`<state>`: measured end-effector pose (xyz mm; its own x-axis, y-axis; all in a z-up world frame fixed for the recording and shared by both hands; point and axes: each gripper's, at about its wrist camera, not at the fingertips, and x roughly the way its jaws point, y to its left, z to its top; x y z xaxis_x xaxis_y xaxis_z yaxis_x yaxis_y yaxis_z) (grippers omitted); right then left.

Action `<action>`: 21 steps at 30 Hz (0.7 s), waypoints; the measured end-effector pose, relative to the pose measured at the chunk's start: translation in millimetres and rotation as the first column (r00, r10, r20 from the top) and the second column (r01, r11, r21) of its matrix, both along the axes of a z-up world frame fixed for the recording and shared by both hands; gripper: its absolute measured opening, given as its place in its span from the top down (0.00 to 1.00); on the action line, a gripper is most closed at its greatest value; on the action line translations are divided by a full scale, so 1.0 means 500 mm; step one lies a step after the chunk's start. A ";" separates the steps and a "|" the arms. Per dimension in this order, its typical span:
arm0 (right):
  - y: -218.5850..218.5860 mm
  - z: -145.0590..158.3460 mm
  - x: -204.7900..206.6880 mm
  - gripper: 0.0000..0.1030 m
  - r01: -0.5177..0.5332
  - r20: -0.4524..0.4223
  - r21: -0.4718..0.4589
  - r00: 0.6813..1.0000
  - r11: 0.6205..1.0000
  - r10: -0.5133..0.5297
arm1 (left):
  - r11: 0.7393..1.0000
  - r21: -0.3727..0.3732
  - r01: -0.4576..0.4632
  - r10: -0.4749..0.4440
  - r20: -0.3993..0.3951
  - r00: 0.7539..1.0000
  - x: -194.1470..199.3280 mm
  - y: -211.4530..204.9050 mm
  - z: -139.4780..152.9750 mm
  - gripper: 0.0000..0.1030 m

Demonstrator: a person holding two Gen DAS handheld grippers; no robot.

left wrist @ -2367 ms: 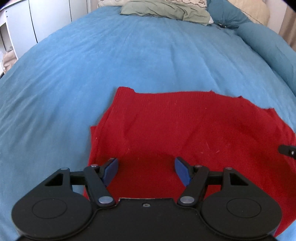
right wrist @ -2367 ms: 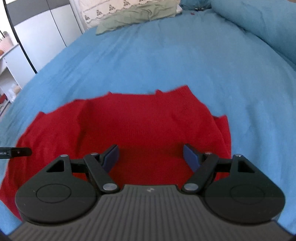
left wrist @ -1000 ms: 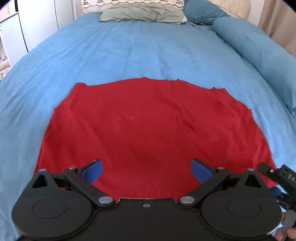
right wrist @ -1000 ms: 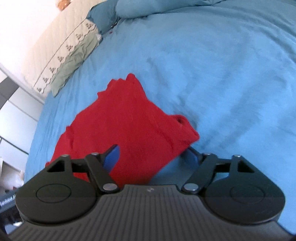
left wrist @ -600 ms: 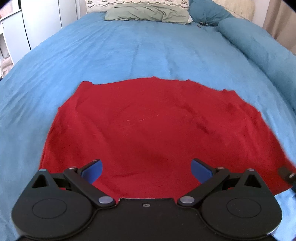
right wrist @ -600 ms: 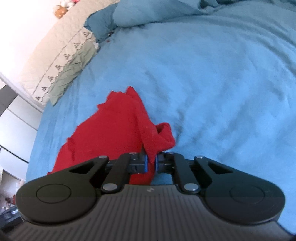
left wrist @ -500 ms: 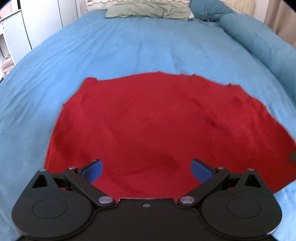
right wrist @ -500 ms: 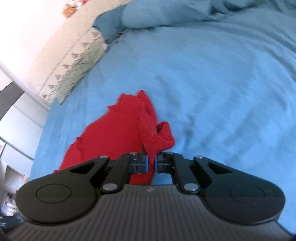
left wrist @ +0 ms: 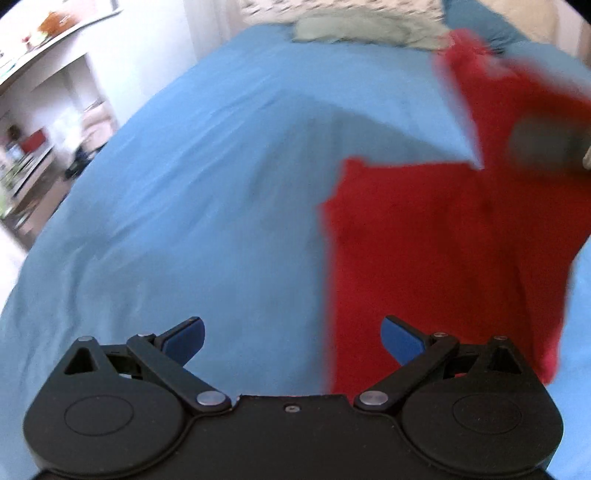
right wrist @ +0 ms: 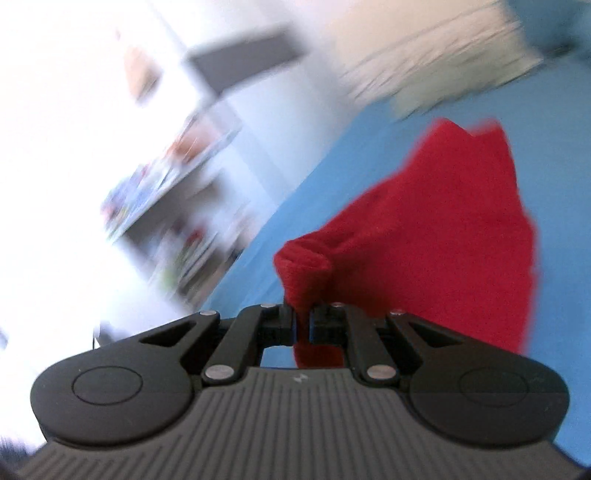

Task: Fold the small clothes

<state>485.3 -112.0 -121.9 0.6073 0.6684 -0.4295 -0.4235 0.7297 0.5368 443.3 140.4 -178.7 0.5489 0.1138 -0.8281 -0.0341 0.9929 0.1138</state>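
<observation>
- Blue bedcover (left wrist: 207, 192) filled most of the left wrist view, with a pale green pillow (left wrist: 354, 31) at the far end and white shelving (left wrist: 48, 92) blurred along the left edge.
- Only the left wrist view showed the red knitted garment (left wrist: 443, 251) spread on the bed: its main panel lay flat on the cover to the right, and a second part rose blurred above it at the upper right.
- Only the right wrist view showed the grip: the right tongs (right wrist: 303, 325) were closed on a bunched fold of the same red cloth (right wrist: 443, 236), which draped away from them over the blue cover.
- Left tongs (left wrist: 291, 338) stood wide apart and held nothing; the left blue pad (left wrist: 184, 338) was over bare bedcover, the right one over the garment's near left edge.
- A dark blurred shape (left wrist: 546, 146) crossed the red cloth at the right edge of the left wrist view; what it was could not be told.
- White cluttered shelves (right wrist: 173, 177) smeared across the tilted right wrist view, with a pale pillow (right wrist: 443, 62) beyond the cloth.
- Nothing lay between the left tongs and the garment.
- Cloth looked plain deep red and soft, with a rolled hem at the pinched fold; finer detail was lost to blur.
</observation>
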 end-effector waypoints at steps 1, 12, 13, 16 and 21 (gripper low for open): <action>0.042 -0.030 0.005 0.80 -0.044 -0.027 -0.050 0.999 0.998 0.043 | 1.000 0.004 -0.018 0.019 -0.014 1.000 -0.012 0.024 -0.012 0.00; 0.157 -0.137 -0.024 0.20 -0.165 -0.092 -0.322 0.986 0.932 0.142 | 0.990 -0.102 -0.097 0.093 -0.037 0.995 -0.104 0.124 -0.023 0.00; 0.141 -0.121 -0.043 0.19 -0.137 -0.059 -0.328 0.990 0.935 0.124 | 0.988 -0.122 -0.092 0.089 -0.027 0.996 -0.101 0.122 -0.011 0.00; 0.091 -0.085 -0.099 0.18 -0.048 0.004 -0.394 0.999 0.918 0.054 | 0.975 -0.212 -0.070 0.069 -0.012 0.998 -0.091 0.112 0.013 0.00; 0.036 -0.121 -0.182 0.05 0.167 0.097 -0.575 0.986 0.801 -0.136 | 0.970 -0.241 -0.013 0.012 -0.005 1.000 -0.071 0.058 0.007 0.00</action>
<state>394.5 -94.1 -182.5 0.7100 0.2022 -0.6745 -0.2951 0.9551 -0.0243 408.0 169.4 -175.2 0.5459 -0.0825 -0.8338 -0.0471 0.9905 -0.1288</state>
